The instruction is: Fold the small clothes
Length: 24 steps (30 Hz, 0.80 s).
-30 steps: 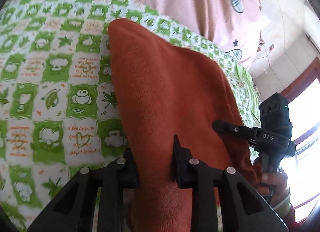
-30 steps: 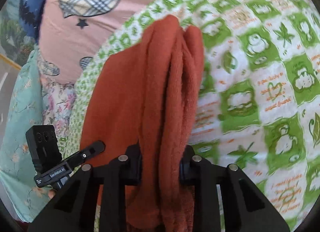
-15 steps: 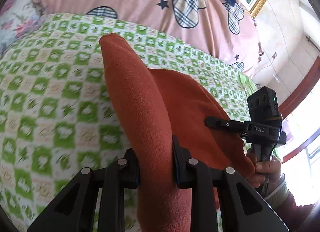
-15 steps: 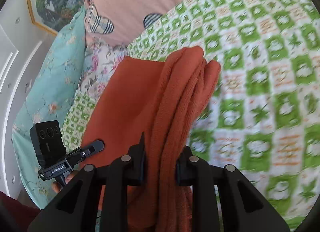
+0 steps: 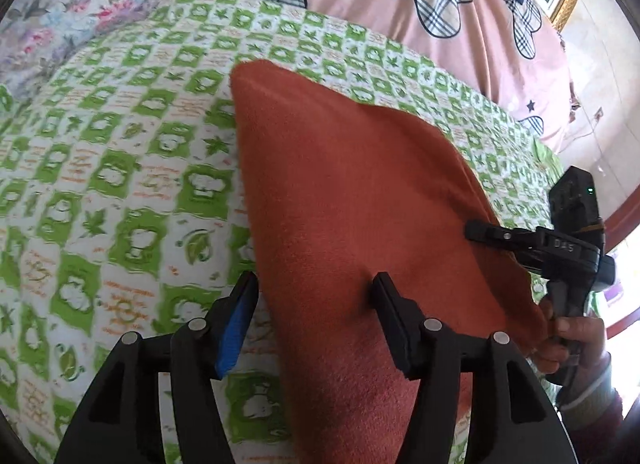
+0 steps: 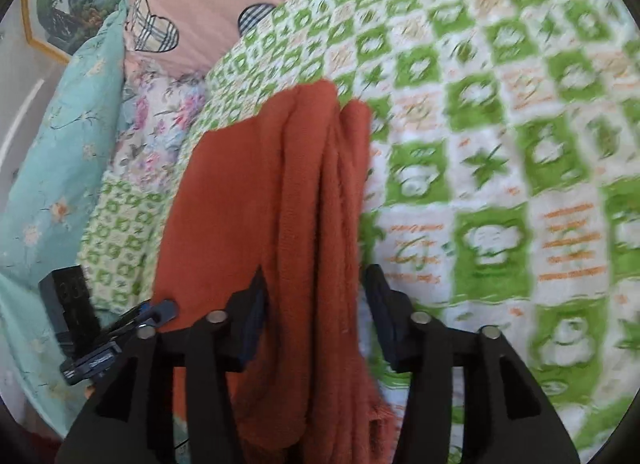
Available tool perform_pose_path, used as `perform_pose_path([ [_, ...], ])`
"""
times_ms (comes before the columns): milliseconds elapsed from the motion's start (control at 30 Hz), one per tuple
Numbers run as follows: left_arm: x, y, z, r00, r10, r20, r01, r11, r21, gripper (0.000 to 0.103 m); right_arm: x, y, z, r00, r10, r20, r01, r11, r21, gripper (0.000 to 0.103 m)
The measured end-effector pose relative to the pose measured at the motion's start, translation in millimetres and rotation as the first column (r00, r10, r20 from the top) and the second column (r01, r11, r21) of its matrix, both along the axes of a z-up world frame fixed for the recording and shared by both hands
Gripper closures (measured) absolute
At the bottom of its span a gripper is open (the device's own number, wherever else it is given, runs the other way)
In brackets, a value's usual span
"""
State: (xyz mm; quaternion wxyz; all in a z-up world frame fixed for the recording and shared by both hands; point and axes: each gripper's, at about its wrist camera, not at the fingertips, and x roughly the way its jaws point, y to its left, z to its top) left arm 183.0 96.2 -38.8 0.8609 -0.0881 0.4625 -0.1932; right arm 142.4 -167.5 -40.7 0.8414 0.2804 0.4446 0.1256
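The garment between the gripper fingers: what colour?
Rust orange garment, plain, clearest in the left wrist view.

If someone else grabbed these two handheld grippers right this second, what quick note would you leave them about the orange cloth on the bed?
Left gripper: open, fingers either side of the orange cloth's near edge, not pinching it.
Right gripper: open too, straddling the bunched, layered edge of the same cloth.
The cloth lies folded over on the green checked bedspread, one side flat, the other side in thick stacked folds.
Done: at least one fold is laid down and released.
Left: probably tidy the bunched edge, or fold once more, then back both grippers away.
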Motion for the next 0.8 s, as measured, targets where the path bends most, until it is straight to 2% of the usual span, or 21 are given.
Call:
perform_pose_path([
  [133, -14, 15, 12, 0.996, 0.069, 0.056, -0.071, 0.997, 0.021, 0.041, 1, 2, 35, 0.993, -0.037, 0.11, 0.053, 0.989, -0.14, 0.049],
  [200, -18, 18, 15, 0.994, 0.083, 0.067, -0.086, 0.996, 0.037, 0.041, 12, 10, 40, 0.993, -0.001, 0.115, 0.018, 0.989, -0.144, 0.06],
  [267, -19, 16, 14, 0.995, 0.078, 0.064, -0.081, 0.996, 0.042, 0.042, 24, 15, 33, 0.996, 0.016, 0.085, -0.002, 0.988, -0.157, 0.063],
  [300, -19, 15, 12, 0.996, 0.072, 0.056, -0.074, 0.996, 0.041, 0.042, 30, 17, 27, 0.998, 0.023, 0.058, -0.013, 0.986, -0.166, 0.068],
  [400, -21, 12, 8, 0.998, 0.055, 0.037, -0.056, 0.998, 0.032, 0.042, 34, 23, 20, 0.998, 0.043, 0.035, -0.037, 0.985, -0.167, 0.088],
  [600, -24, 0, 5, 1.0, 0.015, 0.017, -0.015, 0.999, 0.043, 0.049, 27, 24, 63, 0.983, 0.083, 0.162, -0.046, 0.975, -0.217, 0.098],
  [667, -23, -5, 4, 1.0, 0.006, 0.007, -0.006, 0.999, 0.047, 0.05, 36, 19, 54, 0.989, 0.075, 0.127, -0.043, 0.97, -0.238, 0.098],
  [800, -19, -10, -6, 1.0, 0.004, -0.017, -0.003, 0.998, 0.056, 0.05, 50, 17, 8, 0.998, 0.067, -0.003, -0.065, 0.959, -0.275, 0.098],
])
